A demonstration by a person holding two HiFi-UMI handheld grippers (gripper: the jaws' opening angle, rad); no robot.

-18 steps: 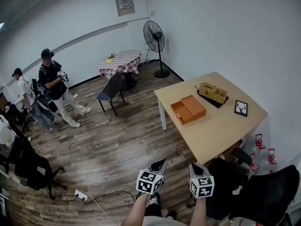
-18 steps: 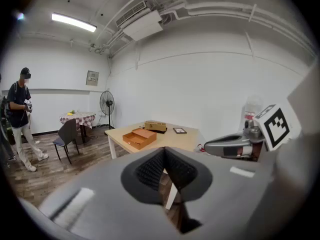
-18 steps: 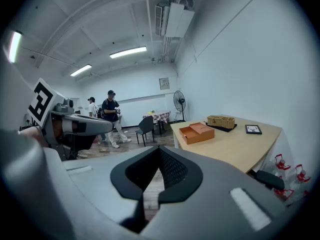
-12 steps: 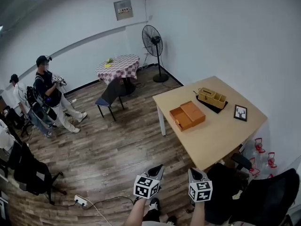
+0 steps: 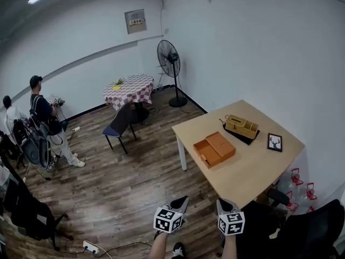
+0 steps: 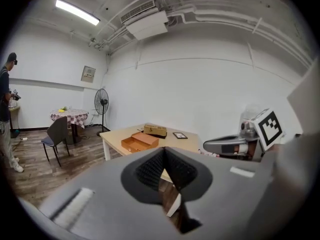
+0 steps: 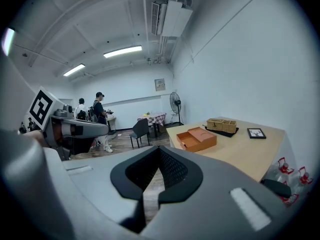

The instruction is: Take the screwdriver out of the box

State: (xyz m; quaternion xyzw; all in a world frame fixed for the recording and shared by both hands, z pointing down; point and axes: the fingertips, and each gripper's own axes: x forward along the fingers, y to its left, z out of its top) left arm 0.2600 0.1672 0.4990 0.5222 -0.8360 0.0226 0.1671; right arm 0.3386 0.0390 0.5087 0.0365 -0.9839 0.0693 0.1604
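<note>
Wood-floor room, white walls. Pale table (image 5: 253,169) stood by the right wall, well apart from both grippers. Orange box (image 5: 214,149) sat on it near the edge facing the room, one half open like a tray and the lid half beside it.

Screwdriver: couldn't make it out at this range, presumably in the open half. Wicker caddy (image 5: 241,126) and picture frame (image 5: 274,142) lay further back, clear of the box.

Left gripper (image 5: 182,201) and right gripper (image 5: 222,204) hung low near the person's body. Both had jaws pressed together with nothing between them.

Judgement: extraction not yet begun, and the step in hand was the approach. To do it well:
- Close on the table's near side.
- Get the head camera over the open half first to read how the tool lies.
- Part one gripper's jaws before descending.
- Come down across the tool and pinch the handle, not the tip.
- Pin the box with the other gripper, since a light box would likely slide.
</note>
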